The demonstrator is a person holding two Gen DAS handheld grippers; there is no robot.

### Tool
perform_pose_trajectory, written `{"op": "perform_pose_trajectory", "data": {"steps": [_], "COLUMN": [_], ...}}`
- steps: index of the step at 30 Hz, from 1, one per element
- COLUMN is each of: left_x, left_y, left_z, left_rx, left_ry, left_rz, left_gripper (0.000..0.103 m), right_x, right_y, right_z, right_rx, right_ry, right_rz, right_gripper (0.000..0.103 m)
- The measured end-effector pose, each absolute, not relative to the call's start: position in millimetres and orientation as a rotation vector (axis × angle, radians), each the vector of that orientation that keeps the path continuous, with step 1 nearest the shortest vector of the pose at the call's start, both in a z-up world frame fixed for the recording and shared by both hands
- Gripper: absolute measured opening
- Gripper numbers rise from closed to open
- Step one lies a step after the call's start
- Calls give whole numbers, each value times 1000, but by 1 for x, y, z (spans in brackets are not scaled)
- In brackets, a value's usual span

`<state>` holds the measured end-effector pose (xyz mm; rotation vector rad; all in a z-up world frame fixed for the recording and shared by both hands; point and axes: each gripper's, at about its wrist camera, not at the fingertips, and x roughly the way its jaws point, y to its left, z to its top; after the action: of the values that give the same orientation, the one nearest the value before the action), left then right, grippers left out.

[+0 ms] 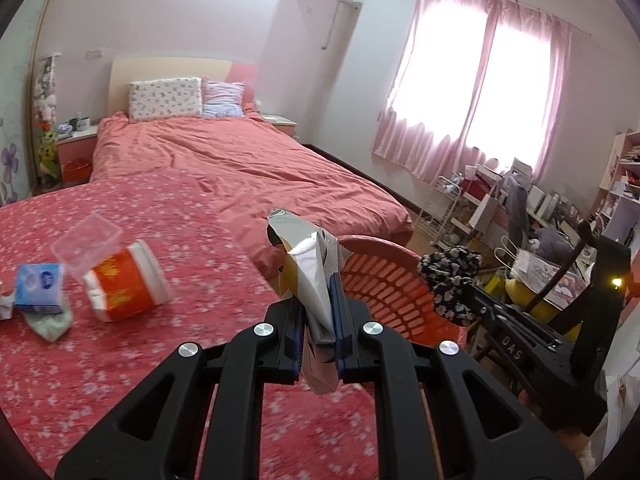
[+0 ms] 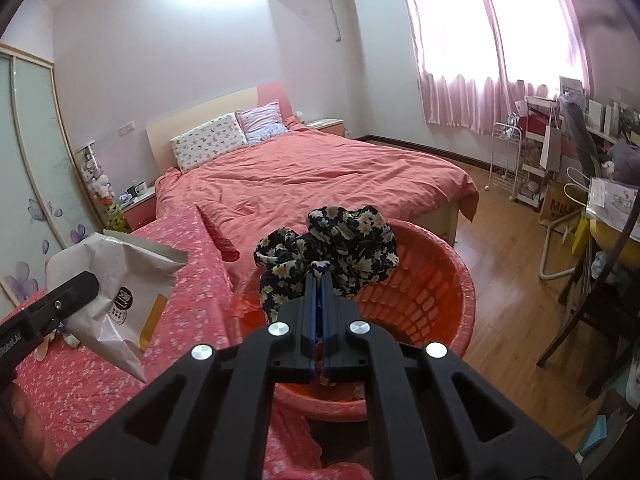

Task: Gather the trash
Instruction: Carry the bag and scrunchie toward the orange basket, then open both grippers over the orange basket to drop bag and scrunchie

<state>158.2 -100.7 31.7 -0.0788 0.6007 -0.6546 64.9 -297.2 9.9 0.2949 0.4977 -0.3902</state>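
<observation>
Both loads hang at the red basket (image 2: 460, 300), nothing dropped in yet.
I risk the wrapper (image 1: 308, 276) sliding from my left fingers (image 1: 316, 320) onto the pink cloth (image 1: 120, 360); right fingers (image 2: 318, 304) pinch the floral cloth (image 2: 332, 240). Bed (image 2: 320, 176) behind; cup (image 1: 128, 284) remains.

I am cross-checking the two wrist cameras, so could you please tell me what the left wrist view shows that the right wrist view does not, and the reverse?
Only the left wrist view shows the trash left on the flowered cover: a clear plastic box, an orange and white cup on its side and a blue tissue pack.

Only the right wrist view shows the wooden floor and the inside of the red basket.

Both show the left gripper shut on a white snack bag, and the right gripper shut on a black flowered cloth over the basket.
</observation>
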Motion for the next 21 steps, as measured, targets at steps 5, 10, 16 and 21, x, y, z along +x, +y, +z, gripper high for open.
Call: {"op": "perform_pose_trajectory", "data": {"steps": [5,10,16,21], "left_x": [162,166,172,177], "left_y": [-125,-149,-169,-180], "left_z": [27,21,10,3], "left_rx": [-66,-50,-25,-8], "left_ry": [615,628,656,677], "left_rz": [-691,-716,-730,-736], "left_gripper": [12,12,12,12], "right_x": [67,72,81,86], "right_y": [-315,-328,-341,-351], "right_z": [2,-5,-14,-18], "right_rx": [315,340,360,369], "right_ry": [493,492,495,497], "right_rz": [-392,-393,-392,-393], "right_gripper": [3,3,3,3]}}
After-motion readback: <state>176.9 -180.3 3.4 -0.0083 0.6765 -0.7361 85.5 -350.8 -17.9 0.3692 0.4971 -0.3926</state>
